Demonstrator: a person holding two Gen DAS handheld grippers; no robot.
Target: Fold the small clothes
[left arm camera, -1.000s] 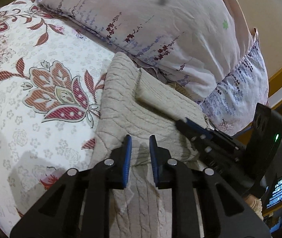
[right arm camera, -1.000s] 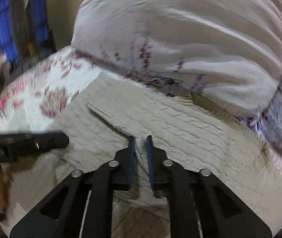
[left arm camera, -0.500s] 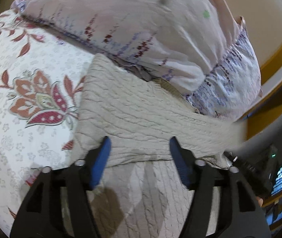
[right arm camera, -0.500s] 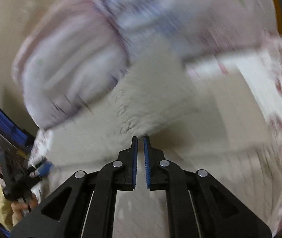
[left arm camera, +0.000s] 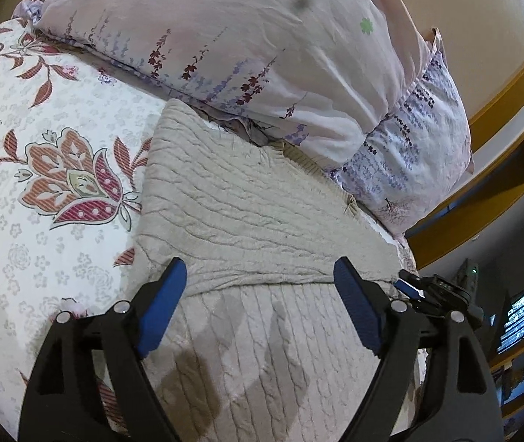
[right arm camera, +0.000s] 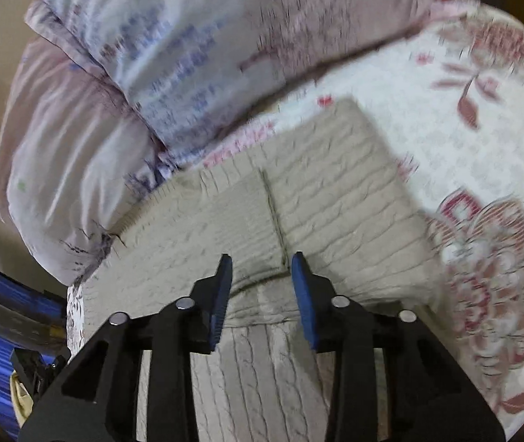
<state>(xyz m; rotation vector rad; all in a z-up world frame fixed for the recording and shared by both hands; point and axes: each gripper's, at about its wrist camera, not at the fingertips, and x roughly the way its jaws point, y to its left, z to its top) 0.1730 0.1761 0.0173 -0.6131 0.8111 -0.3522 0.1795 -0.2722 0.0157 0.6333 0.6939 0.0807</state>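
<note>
My left gripper hangs just above the beige cable-knit sweater with its blue pads spread wide and nothing between them. From that camera, the nearest cloth at 6 o'clock is a lower layer with its ribs running toward me; a folded-over layer lies on top of it, its edge crossing right between my fingers. At 3 o'clock the tip of my right gripper pokes in beside the sweater's edge.

In the right wrist view, blurred by motion, the right gripper's pads sit parted over the same fold edge, gripping no cloth that I can see. A seam or sleeve edge runs away toward 12 o'clock.

Farther out, the sweater ends against the lavender pillows at 12 o'clock, and the floral bedspread stretches to 9 o'clock.

My read: at least one fold is laid flat and both tools are free of it. The bundle looks wide, so I judge another fold across, plus some smoothing, is left.
</note>
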